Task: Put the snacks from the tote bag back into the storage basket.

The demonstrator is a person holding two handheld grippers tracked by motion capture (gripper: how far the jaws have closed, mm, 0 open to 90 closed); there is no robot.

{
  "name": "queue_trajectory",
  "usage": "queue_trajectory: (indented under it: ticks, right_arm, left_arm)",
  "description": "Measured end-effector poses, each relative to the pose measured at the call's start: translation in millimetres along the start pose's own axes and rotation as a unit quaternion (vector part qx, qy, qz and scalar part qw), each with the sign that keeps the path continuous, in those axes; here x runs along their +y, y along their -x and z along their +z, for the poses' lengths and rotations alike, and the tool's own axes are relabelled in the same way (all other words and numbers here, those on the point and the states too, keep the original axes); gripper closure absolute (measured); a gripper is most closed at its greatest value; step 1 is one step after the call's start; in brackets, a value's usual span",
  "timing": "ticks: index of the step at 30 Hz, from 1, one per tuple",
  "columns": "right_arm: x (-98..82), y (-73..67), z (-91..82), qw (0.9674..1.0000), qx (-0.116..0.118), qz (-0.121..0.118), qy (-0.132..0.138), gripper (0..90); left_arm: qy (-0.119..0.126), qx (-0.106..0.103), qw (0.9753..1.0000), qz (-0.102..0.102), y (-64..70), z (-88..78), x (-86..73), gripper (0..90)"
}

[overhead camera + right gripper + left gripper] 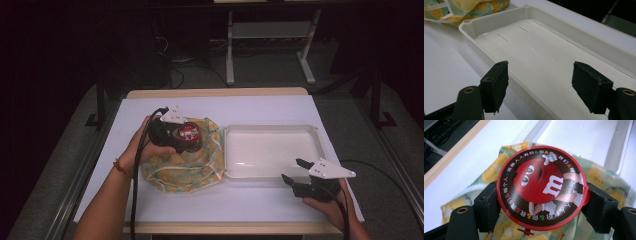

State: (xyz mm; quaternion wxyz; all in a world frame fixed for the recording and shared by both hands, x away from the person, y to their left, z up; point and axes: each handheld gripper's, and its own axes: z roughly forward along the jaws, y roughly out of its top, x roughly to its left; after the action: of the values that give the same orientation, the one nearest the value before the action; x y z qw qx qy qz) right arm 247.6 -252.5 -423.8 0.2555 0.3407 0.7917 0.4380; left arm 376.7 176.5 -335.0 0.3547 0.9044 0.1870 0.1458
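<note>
Candy tin (541, 187), a round container with a red rim and a printed lid showing a red cartoon character ringed by coloured characters, is held between the two black jaws of the left hand-held gripper (541, 202), one pad pressing each side of its rim. In the high view the tin (189, 134) sits above a yellow-and-green fruit-print cloth bag (186, 165) that lies crumpled on the white counter (250, 205), left of centre; whether the tin rests on the cloth or is lifted clear of it cannot be told. The left hand (142, 150) grips the tool from the near-left side. Just beside the bag, to its right, stands a shallow white plastic tray (272, 131), its bare floor glossy. The right hand-held gripper (294, 172) hangs over the tray's near right corner with its jaws spread wide and nothing between them, held by the right hand (327, 202).
</note>
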Motion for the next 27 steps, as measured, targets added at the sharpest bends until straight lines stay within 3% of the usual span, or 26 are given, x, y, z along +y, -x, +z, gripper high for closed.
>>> queue_trajectory:
  ticks: [8,27]
  right_arm:
    - [-0.3,-0.3,0.3,1.0,0.001,-0.001,-0.001,28.8]
    - [-0.8,-0.3,1.2,1.0,0.0,0.0,-0.003,28.9]
  left_arm:
    - [-0.001,-0.009,0.9999,0.012,5.0,5.7,11.2,24.2]
    - [-0.004,-0.019,0.9996,0.019,8.0,16.3,27.3,24.2]
